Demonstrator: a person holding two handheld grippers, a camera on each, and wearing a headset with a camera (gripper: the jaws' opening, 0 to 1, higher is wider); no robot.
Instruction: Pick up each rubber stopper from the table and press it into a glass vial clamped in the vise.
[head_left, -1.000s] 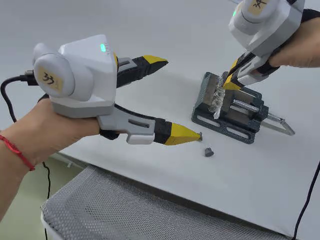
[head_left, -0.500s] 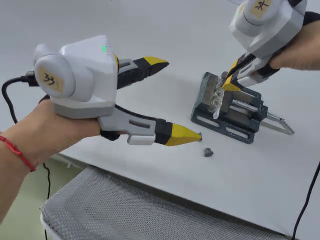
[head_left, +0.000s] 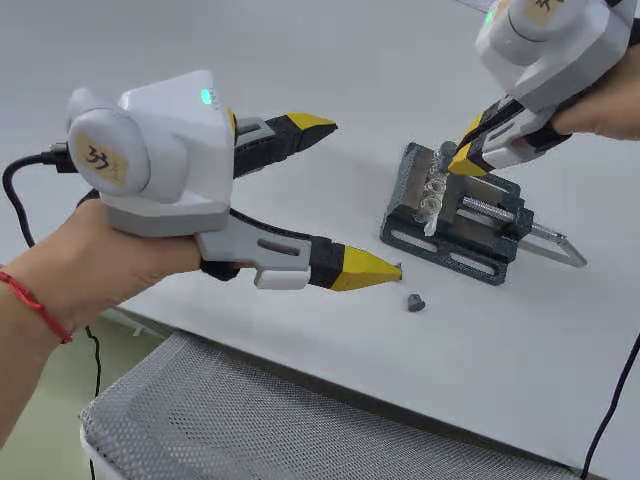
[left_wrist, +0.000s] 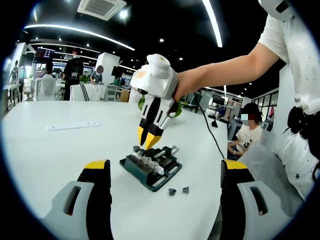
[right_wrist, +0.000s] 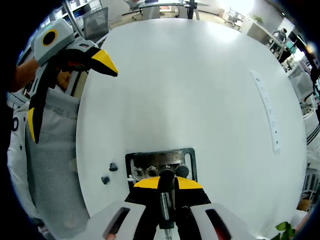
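A dark metal vise (head_left: 455, 222) on the white table (head_left: 300, 60) clamps a row of glass vials (head_left: 433, 193). In the right gripper view two vials (right_wrist: 144, 172) stand without stoppers and two carry dark stoppers (right_wrist: 174, 172). My right gripper (head_left: 463, 160) hovers just above the row's far end, jaws together with nothing seen between them; its tips (left_wrist: 146, 140) also show in the left gripper view. Two loose rubber stoppers (right_wrist: 109, 173) lie on the table beside the vise, one of them (head_left: 415, 301) in the head view. My left gripper (head_left: 350, 195) hangs wide open left of the vise, empty.
A grey mesh chair back (head_left: 250, 420) sits against the table's near edge. A black cable (head_left: 20, 190) trails from the left gripper. A thin white strip (right_wrist: 267, 110) lies on the far side of the table. People sit and stand in the background.
My right gripper has lifted up and slightly right, off the vials it was pressing on. The left gripper has stayed still.
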